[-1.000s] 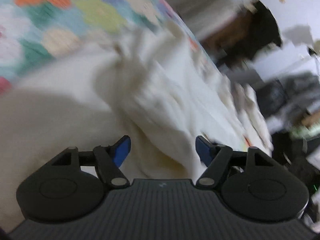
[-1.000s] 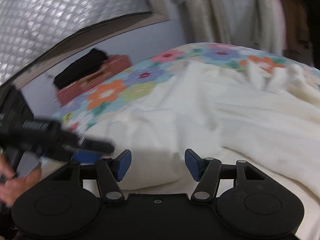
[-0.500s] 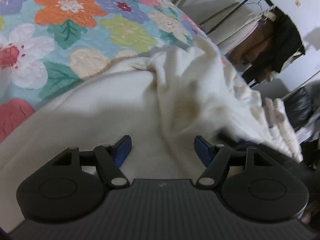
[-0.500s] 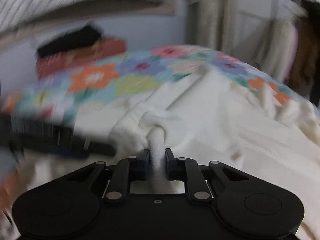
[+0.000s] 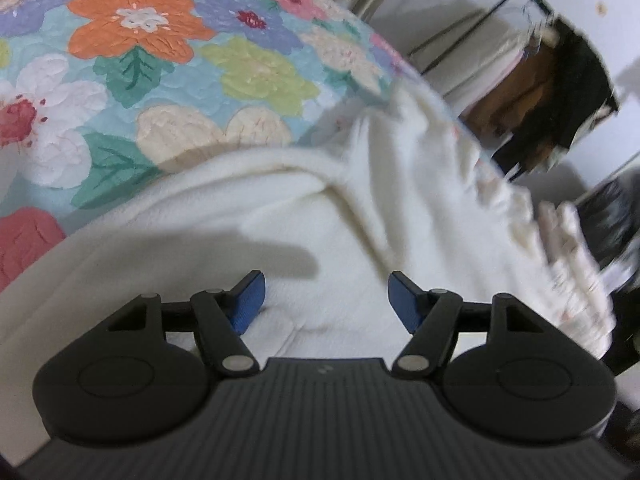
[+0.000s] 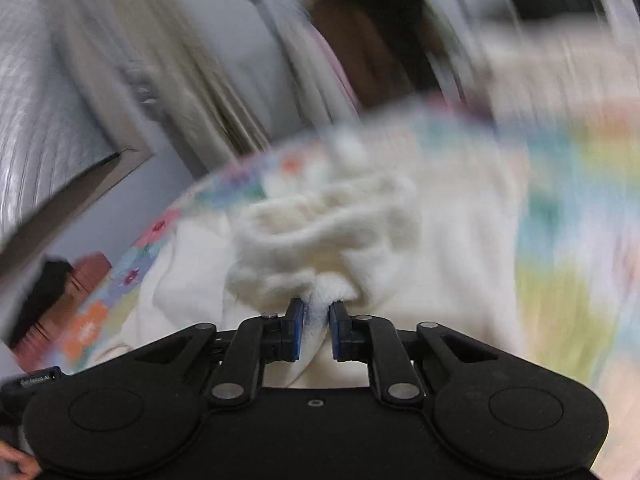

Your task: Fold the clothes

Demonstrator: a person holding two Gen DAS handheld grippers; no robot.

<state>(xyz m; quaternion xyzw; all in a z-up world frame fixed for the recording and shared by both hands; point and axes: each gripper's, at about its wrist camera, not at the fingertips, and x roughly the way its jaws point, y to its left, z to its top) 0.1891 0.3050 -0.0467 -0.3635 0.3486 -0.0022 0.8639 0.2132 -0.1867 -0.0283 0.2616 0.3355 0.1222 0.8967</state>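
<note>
A cream fleece garment (image 5: pixel 360 220) lies spread over a bed with a flowered quilt (image 5: pixel 140 40). My left gripper (image 5: pixel 326 292) hovers just above the fleece, open, with nothing pinched between its blue pads. In the blurred, tilted right wrist view, my right gripper (image 6: pixel 318 312) holds a bunched fold of the same garment (image 6: pixel 328 232). The fold sits squeezed between the pads, whose jaws are opening slightly. The cloth rises in a crumpled heap just beyond the fingertips.
A clothes rack with hanging dark and brown garments (image 5: pixel 560 92) stands beyond the bed's far right side. A reddish box with a black item on it (image 6: pixel 80 276) sits near the wall. A person's hand (image 6: pixel 20 464) shows at the bottom left corner.
My right gripper went from open to shut on a fold of the fleece, then swung sideways and rolled with it. The left gripper stayed open while the cloth under it was drawn flatter.
</note>
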